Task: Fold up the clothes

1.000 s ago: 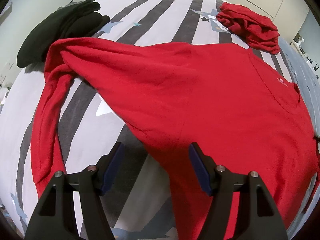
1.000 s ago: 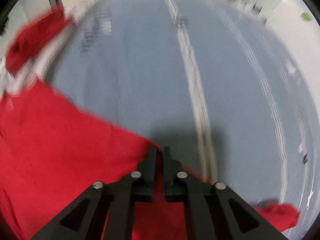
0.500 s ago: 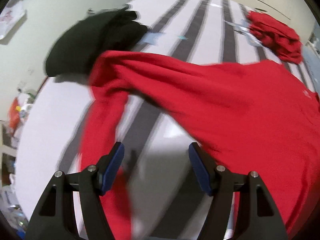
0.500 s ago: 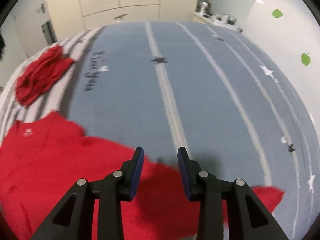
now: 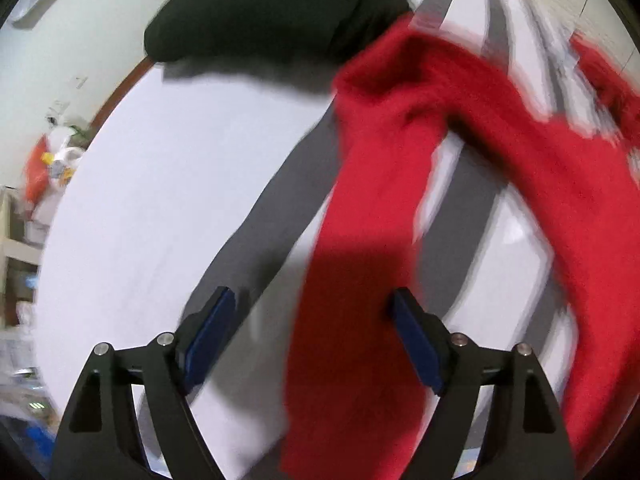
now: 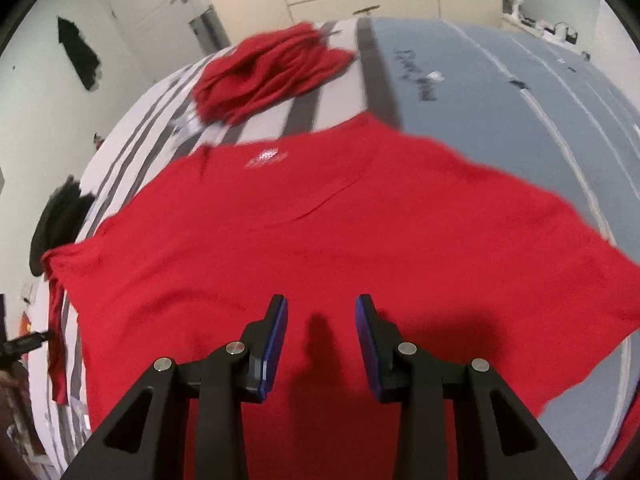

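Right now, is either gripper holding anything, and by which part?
Nothing is held. The left gripper hangs open over the red sweater's sleeve; the right gripper is open above its body.

The red sweater point(image 6: 320, 248) is soft, matt knit cloth with a faintly fuzzy nap. The bed cover point(image 5: 160, 200) under it is smooth woven cloth. At far left, the black garment point(image 5: 260, 12) looks matt. Gripper frames are matt black plastic with shiny metal pins; blue pads point(image 6: 276, 344) look smooth.

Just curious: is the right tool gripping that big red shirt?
Apart. The right wrist view shows the right tool open above the red shirt, its shadow separate below.
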A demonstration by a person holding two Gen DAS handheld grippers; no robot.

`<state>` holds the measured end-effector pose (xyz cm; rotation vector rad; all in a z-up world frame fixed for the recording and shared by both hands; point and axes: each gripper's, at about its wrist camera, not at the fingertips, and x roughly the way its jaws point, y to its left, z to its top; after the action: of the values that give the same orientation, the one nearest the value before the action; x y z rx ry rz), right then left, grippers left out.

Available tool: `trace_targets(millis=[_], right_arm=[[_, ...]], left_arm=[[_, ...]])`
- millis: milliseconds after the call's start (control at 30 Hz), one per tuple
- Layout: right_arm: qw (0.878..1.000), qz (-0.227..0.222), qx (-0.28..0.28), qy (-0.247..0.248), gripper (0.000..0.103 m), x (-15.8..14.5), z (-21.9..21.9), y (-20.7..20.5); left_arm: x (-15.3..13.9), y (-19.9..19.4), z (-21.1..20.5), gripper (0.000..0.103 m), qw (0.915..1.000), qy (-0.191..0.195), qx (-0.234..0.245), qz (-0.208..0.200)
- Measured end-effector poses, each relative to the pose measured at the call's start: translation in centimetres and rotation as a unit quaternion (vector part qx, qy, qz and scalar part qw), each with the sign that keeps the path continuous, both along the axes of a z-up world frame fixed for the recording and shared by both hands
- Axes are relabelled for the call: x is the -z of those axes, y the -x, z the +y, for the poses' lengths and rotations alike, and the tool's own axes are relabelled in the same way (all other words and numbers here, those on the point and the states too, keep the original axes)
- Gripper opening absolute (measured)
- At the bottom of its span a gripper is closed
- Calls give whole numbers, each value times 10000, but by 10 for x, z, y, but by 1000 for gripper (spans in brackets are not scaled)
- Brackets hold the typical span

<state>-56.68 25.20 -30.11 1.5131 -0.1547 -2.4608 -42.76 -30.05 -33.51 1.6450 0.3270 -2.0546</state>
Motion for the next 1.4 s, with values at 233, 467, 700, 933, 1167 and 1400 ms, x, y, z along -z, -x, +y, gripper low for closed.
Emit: trace_targets(millis=[233, 467, 700, 933, 1167, 1400], right_arm=[[9994, -233, -211, -165, 32, 20, -41, -11], [9977, -406, -129, -527, 32, 41, -51, -9], [9971, -357, 53, -666, 32, 43, -56, -11], [9971, -355, 66, -669, 32, 38, -53, -13], [9987, -103, 311, -393, 32, 18, -45, -18], [9971, 48, 565, -513, 32, 15, -36, -21]], left_arm=[[-27, 4, -16, 4, 9961, 377, 508, 607], [-119, 27, -82, 7, 9578, 2614, 752, 928], [-80, 6, -117, 62, 9699, 2425, 147, -140], [-40, -49, -139, 62, 9896, 80, -1281, 646], [-18, -39, -148, 66, 9848, 66, -1225, 1230], [14, -12, -168, 68, 9870, 153, -1039, 1218]])
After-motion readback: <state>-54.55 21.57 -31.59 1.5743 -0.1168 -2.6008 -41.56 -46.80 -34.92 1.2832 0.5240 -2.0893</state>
